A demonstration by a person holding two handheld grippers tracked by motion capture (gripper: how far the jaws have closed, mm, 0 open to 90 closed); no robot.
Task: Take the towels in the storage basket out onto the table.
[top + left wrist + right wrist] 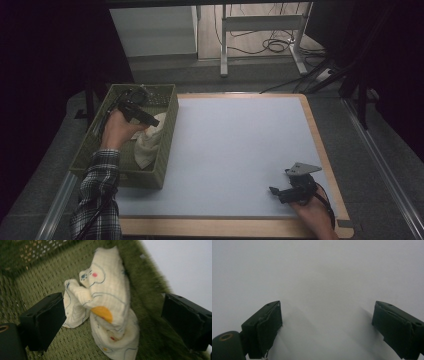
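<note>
1. The left gripper (112, 322) is being held down inside the basket (165, 150), its two black jaws spread wide with nothing pinched between them; the cloth (105, 305) is lying in the gap ahead of them, apparently untouched
2. The right gripper (280, 192) is being rested near the front right corner of the mat (240, 150), jaws likewise spread and empty over bare surface
3. The step in hand is being judged as the reach for the cloth, with the grasp not yet made; for the next move the left jaws are being called on to go lower around the raised fold and then to close on it
4. The cloth is being seen as a soft, crumpled cream muslin with a waffled weave, printed with blue outlines and pink and orange spots, bunched against the basket's right wall
5. The basket is being seen as a rectangular, olive-green woven tub with a ribbed floor, sitting at the left edge of the smooth pale grey mat, which is being carried by a wooden table (320, 135)
</note>
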